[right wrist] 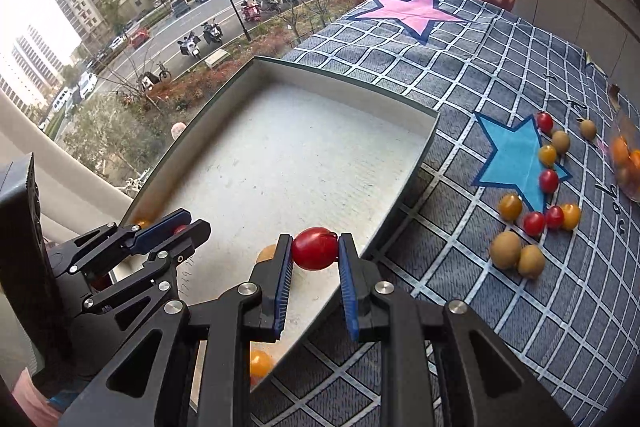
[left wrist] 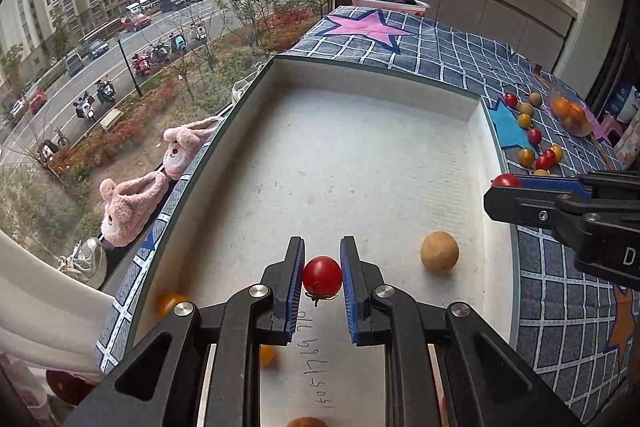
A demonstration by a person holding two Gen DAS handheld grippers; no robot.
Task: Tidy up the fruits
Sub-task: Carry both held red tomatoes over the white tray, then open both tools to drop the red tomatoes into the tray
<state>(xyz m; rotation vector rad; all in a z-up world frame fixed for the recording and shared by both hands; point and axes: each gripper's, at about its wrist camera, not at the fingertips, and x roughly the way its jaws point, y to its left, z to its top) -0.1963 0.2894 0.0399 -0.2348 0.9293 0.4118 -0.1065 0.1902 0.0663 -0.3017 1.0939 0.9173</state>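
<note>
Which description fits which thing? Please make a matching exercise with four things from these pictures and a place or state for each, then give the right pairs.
Things:
1. left gripper
2. brown round fruit
3. blue star
4. pink slippers

Descriptions:
A. lies loose inside the white box
B. stand on the ledge by the window
C. shut on a red tomato
D. printed on the checked cloth, beside the loose fruits

Pairs: 1-C, 2-A, 3-D, 4-B
</note>
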